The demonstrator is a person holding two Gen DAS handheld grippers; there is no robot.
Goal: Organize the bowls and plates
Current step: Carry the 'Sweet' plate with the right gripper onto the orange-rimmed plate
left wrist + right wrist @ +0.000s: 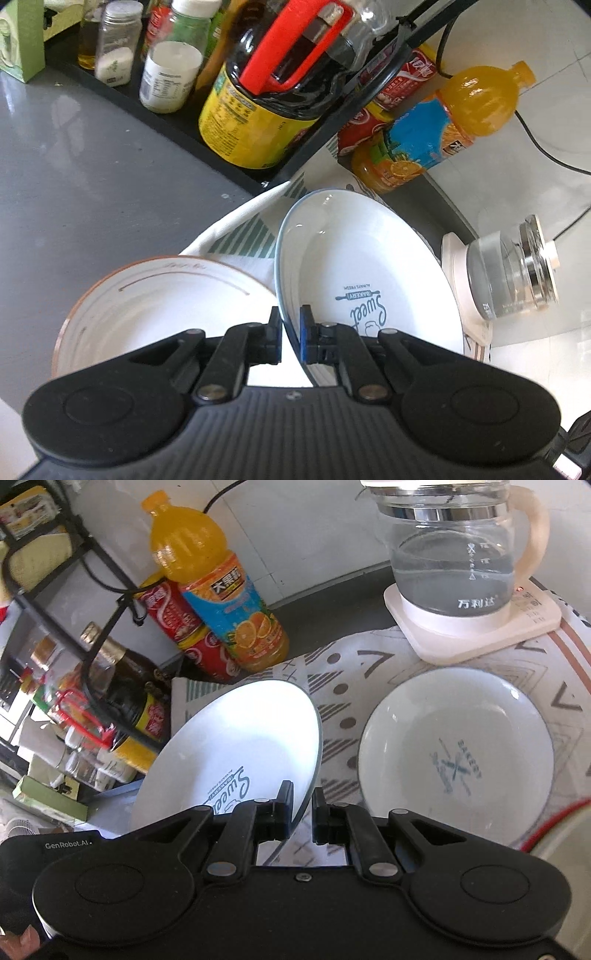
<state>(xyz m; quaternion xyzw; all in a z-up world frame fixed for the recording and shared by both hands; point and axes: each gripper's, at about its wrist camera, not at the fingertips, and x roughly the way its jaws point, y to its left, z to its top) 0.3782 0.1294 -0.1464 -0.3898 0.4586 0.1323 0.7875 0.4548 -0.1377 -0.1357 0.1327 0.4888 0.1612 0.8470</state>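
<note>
Black, ribbed-bodied, the left gripper point(291, 334) had its fingers clamped on the thin blue rim of the glossy white Sweet plate point(369, 280), held tilted. The right gripper point(299, 814) pinched the same rim. Beside it, a brown-rimmed plate point(147, 295); a round bakery plate point(456, 757) lay flat on the patterned cloth point(340, 686).

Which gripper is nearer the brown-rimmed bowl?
Left. The left gripper, shut on the Sweet plate, sits right beside the bowl; the right gripper's view doesn't show that bowl.
</note>
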